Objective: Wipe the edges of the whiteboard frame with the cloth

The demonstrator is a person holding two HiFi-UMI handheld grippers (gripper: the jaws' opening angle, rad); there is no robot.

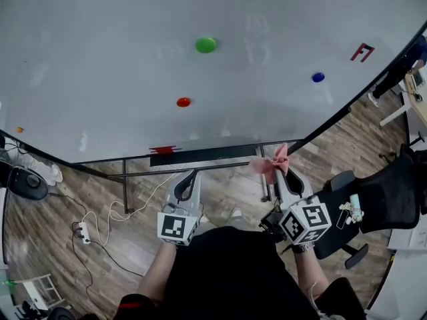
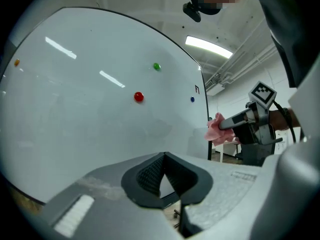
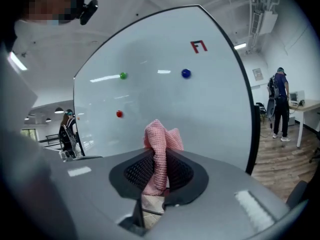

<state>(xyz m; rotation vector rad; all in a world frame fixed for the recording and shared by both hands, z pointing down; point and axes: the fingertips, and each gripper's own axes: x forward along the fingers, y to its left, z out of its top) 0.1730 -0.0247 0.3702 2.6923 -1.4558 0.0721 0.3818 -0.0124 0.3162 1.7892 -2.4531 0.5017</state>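
The whiteboard (image 1: 133,59) is seen from above in the head view, bounded by a black frame (image 3: 252,134). The cloth (image 1: 270,163), pink and bunched, is clamped between the jaws of the right gripper (image 1: 278,173). In the right gripper view a fold of it (image 3: 161,139) is pinched between the black pads and rises above the gripper (image 3: 159,171). The cloth is held just below the bottom edge of the board, near its lower right corner. Whether it touches the frame cannot be told. In the left gripper view it (image 2: 216,130) is seen just beside the frame's right edge. The left gripper (image 1: 189,179) is held beside the right one, lower and apart from the board. Its jaws are closed together at the tips with nothing between them, as shown in its own view (image 2: 161,176). On the board a green magnet (image 1: 205,44), a red magnet (image 1: 183,102), a blue magnet (image 1: 318,77) and a small orange magnet (image 1: 19,130) are stuck, and a red mark (image 1: 362,51) is drawn near the upper right. A black chair (image 1: 380,199) is placed to the right on the wooden floor (image 1: 227,192), and a power strip (image 1: 83,232) with a white cable is laid at the left.
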